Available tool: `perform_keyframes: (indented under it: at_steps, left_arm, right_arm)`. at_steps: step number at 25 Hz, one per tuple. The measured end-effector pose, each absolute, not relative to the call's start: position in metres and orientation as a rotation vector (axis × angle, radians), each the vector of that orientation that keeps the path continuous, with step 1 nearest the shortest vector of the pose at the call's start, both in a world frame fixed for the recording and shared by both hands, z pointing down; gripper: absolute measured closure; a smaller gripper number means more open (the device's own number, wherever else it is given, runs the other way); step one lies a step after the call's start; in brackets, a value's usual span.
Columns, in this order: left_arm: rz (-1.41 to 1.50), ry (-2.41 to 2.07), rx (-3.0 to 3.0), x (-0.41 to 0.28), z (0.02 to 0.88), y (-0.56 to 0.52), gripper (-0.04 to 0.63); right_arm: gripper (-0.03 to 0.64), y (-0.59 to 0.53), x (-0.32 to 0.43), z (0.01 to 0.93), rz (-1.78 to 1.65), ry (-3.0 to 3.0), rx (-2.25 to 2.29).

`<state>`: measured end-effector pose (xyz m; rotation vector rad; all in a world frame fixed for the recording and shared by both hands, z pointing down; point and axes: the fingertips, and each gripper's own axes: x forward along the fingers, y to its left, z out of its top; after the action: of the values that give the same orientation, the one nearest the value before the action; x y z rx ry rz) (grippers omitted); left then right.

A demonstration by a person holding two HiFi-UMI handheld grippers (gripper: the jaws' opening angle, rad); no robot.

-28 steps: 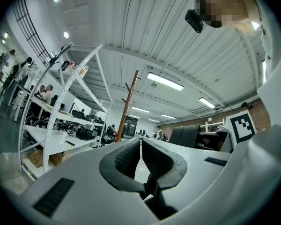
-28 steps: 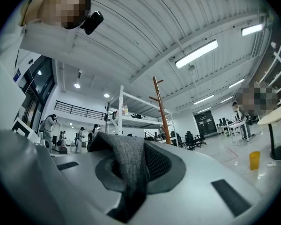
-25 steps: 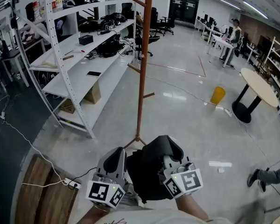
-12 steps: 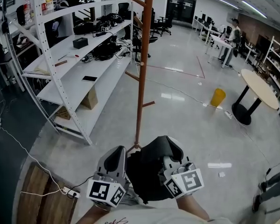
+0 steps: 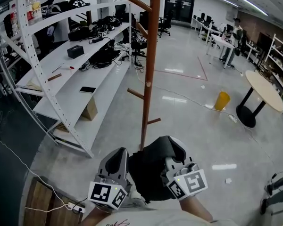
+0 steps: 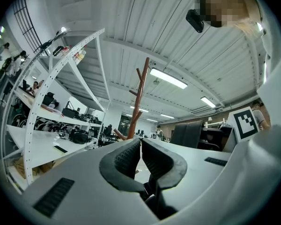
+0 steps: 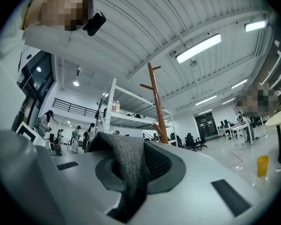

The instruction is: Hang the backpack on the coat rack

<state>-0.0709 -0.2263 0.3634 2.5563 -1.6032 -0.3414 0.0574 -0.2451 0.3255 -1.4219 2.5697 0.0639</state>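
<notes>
Backpack (image 5: 153, 173), head view: I see it as a dark bundle at the bottom centre of the frame, held between my two grippers.
Coat rack (image 5: 149, 65), head view: a brown pole with side pegs, standing upright. It runs from the top centre of the frame down to the backpack's upper edge.
Left gripper (image 5: 118, 158), head view: it sits against the backpack's left edge, with its marker cube nearest me.
Right gripper (image 5: 172, 165), head view: it is on the backpack's right side, with its tips sunk into the dark fabric.
Surroundings, head view: white shelving (image 5: 61, 74) runs down the left of the frame. A yellow bin (image 5: 221, 100) and a round table (image 5: 264, 86) are at the right. A person (image 5: 235, 32) stands by desks at the upper right.
Fingers, left gripper view: my left gripper (image 6: 141, 146) has its pads drawn in to a thin slit. Low between them is a dark strip, which I take for a backpack strap.
Background, left gripper view: the coat rack (image 6: 138, 97) rises at centre above the jaws, and the shelving (image 6: 61, 93) is at the left.
Fingers, right gripper view: my right gripper (image 7: 131, 149) is clamped on a grey fabric strip of the backpack (image 7: 129, 177). The strip fills the gap and drapes toward the bottom of the frame.
Background, right gripper view: the coat rack (image 7: 157, 102) is at centre, the shelving (image 7: 114, 111) is left of it, and the yellow bin (image 7: 262, 165) is at the lower right.
</notes>
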Motion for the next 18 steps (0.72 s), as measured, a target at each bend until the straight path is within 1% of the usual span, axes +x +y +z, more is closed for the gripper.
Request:
perform_keyframes:
  at_steps: [8,18]
  left_arm:
    - [-0.306,-1.556,2.595,-0.081,0.361,-0.284,0.571]
    - [-0.319,-1.550,2.583,-0.082,0.358,-0.313,0.571]
  right_arm:
    - [0.572,-0.300,0.046,0.301,0.072,2.563,-1.402]
    - [0.572,-0.341,0.030,0.225,0.201,2.650,-1.320]
